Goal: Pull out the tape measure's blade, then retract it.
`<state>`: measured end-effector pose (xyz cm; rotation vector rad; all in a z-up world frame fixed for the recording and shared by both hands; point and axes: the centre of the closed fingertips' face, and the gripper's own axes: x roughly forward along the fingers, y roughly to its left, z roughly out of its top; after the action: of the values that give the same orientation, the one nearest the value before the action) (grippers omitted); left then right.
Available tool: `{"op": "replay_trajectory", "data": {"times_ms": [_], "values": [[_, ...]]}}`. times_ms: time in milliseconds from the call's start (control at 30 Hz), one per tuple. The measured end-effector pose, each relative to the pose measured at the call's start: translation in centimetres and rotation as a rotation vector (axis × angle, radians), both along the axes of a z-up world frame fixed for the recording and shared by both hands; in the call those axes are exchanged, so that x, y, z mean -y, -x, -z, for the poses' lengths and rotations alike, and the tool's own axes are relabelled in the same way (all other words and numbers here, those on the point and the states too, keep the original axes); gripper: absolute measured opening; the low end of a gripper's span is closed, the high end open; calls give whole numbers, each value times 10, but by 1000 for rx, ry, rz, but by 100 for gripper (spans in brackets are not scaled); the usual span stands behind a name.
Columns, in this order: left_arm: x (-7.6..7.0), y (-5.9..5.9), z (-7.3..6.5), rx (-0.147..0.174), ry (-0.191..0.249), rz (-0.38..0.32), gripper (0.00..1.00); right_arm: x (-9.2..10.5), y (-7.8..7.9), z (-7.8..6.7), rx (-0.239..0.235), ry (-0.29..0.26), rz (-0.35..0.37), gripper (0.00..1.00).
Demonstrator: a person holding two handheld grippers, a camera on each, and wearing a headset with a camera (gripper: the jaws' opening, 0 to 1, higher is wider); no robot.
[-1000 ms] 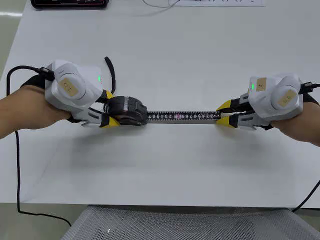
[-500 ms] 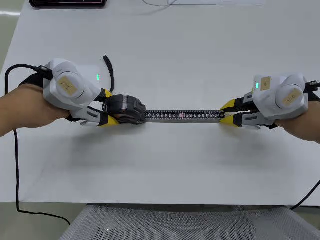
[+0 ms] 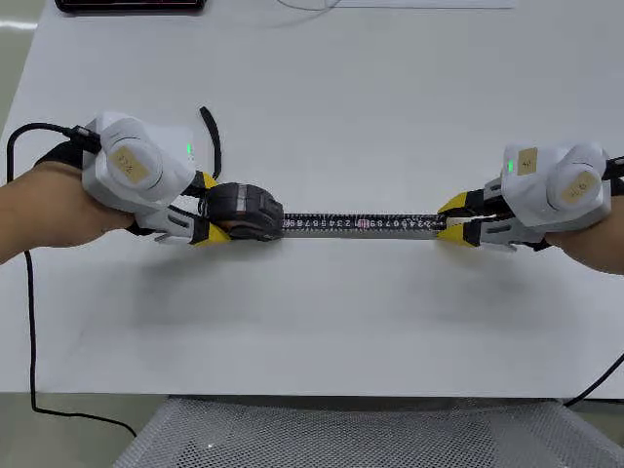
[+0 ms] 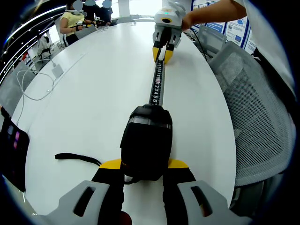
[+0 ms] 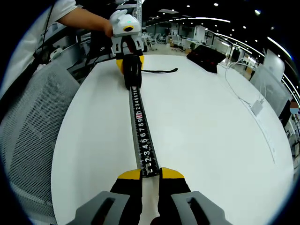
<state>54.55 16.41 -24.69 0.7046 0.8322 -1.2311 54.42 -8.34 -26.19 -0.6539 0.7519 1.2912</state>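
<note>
A black tape measure case lies on the white table, held between the yellow-tipped jaws of my left gripper, which is shut on it. Its dark blade with white numbers runs right from the case to my right gripper, shut on the blade's end. In the right gripper view the blade stretches away to the case and the left gripper. In the left gripper view the blade leads to the right gripper.
The case's black wrist strap trails behind it on the table. A dark flat device lies at the far edge. White cables cross the table far side. A grey mesh chair stands at the near edge.
My right gripper has moved right with the blade's end, drawing more blade out of the case. The left gripper and case have stayed almost in place.
</note>
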Motion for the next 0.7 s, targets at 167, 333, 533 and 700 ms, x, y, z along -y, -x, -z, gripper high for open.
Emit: {"op": "replay_trajectory", "data": {"times_ms": [167,333,533,700], "values": [[0,0,0,0,0,0,26,5,-1,-1,3,7,1,8],[0,0,0,0,-1,0,26,11,-2,0,5,15,10,8],[0,0,0,-1,1,0,26,18,-2,0,7,25,17,8],[0,1,0,0,-1,2,26,22,-2,0,6,29,21,8]]}}
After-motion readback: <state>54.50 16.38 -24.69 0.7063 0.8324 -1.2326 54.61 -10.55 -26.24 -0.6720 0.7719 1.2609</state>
